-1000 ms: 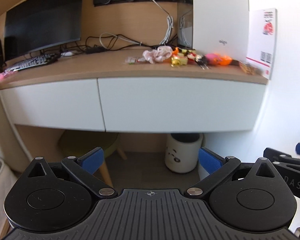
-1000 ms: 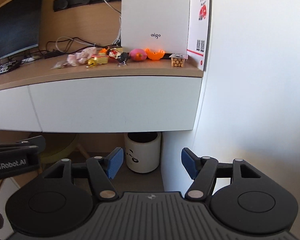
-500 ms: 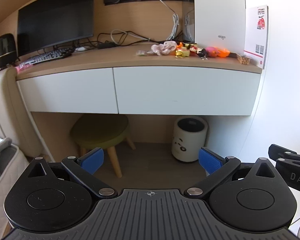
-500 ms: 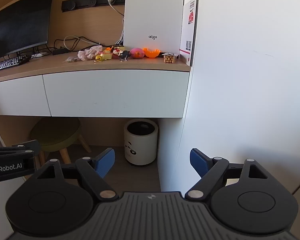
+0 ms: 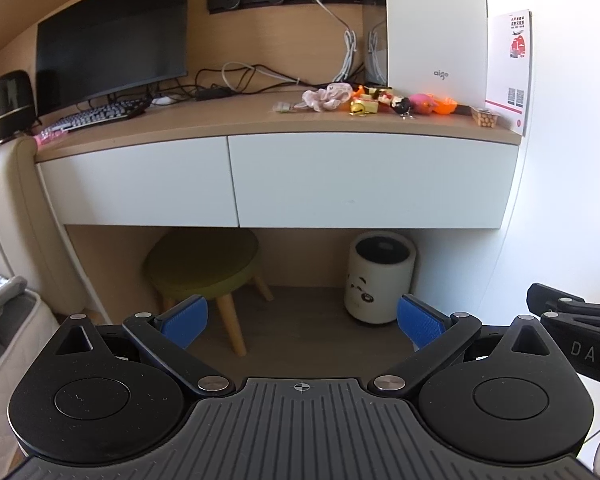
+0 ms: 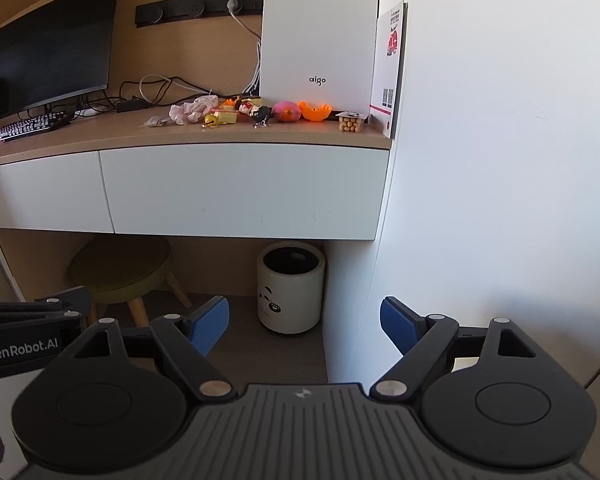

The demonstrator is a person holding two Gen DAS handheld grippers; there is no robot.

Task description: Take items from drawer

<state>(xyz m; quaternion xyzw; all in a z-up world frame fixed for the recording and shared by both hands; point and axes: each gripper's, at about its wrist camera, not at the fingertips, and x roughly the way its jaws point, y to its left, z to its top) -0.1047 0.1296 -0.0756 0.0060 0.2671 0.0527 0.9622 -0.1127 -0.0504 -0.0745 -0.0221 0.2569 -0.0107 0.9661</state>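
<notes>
Both drawers (image 5: pixel 364 180) closed, contents hidden; right gripper (image 5: pixel 572 320) cut off.

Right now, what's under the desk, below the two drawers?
Under the desk sit an olive round stool and a white panda-face bin to its right. Both white drawers are shut, so their contents are hidden.

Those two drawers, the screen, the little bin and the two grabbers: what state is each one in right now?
Right drawer: closed.
Left drawer: closed.
Monitor: screen dark.
Bin: upright under the desk, top open; contents cannot be made out.
Stool: upright under the desk.
Left gripper: open, holding nothing.
Right gripper: open, holding nothing.
</notes>
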